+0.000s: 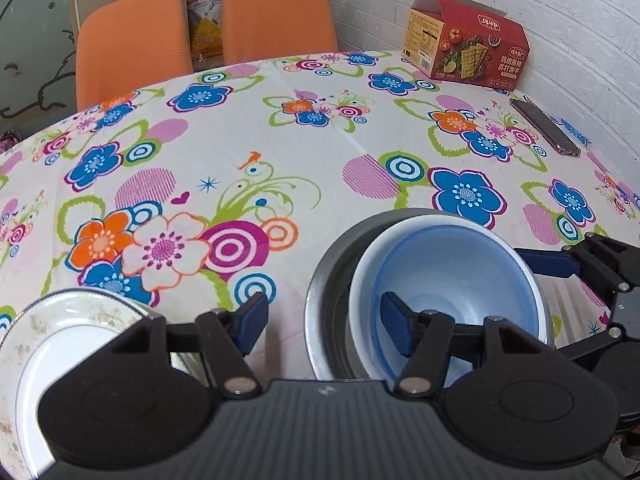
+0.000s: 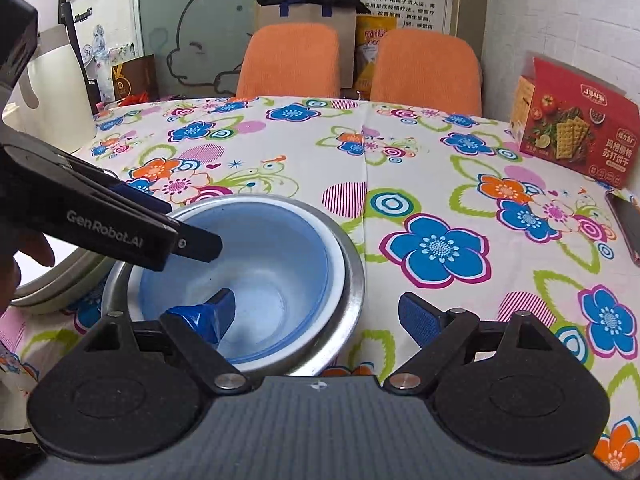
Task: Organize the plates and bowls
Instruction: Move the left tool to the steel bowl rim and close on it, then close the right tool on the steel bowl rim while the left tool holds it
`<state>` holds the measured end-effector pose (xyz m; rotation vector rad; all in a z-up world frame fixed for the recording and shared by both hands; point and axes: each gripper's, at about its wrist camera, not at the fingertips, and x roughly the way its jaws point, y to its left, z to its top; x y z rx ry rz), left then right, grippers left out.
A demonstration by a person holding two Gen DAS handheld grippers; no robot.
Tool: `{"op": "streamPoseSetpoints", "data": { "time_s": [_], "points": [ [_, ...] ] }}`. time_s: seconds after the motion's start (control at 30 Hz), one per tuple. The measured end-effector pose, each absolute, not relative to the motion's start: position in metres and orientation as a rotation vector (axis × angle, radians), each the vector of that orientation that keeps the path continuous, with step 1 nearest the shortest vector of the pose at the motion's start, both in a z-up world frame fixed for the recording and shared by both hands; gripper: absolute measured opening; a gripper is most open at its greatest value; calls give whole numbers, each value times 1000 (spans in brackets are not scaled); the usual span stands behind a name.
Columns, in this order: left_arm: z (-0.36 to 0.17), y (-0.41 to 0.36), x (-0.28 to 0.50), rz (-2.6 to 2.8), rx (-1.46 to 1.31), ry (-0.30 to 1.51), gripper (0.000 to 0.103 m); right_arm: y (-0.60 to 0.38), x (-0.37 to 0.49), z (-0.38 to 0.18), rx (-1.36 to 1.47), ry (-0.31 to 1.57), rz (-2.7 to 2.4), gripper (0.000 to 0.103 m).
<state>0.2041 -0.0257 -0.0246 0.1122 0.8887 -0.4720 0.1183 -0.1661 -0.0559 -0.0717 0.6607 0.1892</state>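
Note:
A blue bowl [image 1: 460, 280] sits nested in a white bowl [image 1: 362, 280], which sits in a metal bowl [image 1: 324, 292] on the flowered table. The stack also shows in the right wrist view: blue bowl [image 2: 264, 264], metal bowl [image 2: 354, 280]. A white plate with a patterned rim [image 1: 52, 344] lies to the left; its edge shows in the right wrist view [image 2: 60, 280]. My left gripper [image 1: 324, 324] is open, its right finger inside the blue bowl. My right gripper [image 2: 320, 316] is open, straddling the stack's right rim, its left finger inside the blue bowl.
A red cracker box [image 1: 468, 44] stands at the back right, with a phone [image 1: 544, 128] beside it near the wall. Two orange chairs [image 1: 208, 36] stand behind the table. A white kettle [image 2: 52, 88] stands at the far left.

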Motion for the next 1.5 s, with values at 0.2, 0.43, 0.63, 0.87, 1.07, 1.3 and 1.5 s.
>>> {"op": "streamPoseSetpoints", "data": {
  "time_s": [0.2,0.43,0.63,0.87,1.07,1.3,1.5],
  "points": [
    [-29,-30,207,-496,141,906,64,-172,132,-66,6,735,215,79],
    [-35,-31,208,-538,129,926,64,-170,136,-66,-2,745,223,81],
    [-35,-32,211,-555,128,943,66,-169,131,-69,23,701,199,83],
    [-34,-36,220,-589,148,974,65,-169,132,-67,5,719,205,82],
    [-33,-43,225,-633,208,999,65,-165,128,-64,14,733,162,81],
    [-34,-42,224,-644,224,990,64,-172,124,-68,65,693,200,75],
    [-31,-42,219,-611,169,977,46,-175,116,-66,127,652,243,33]
  ]
}}
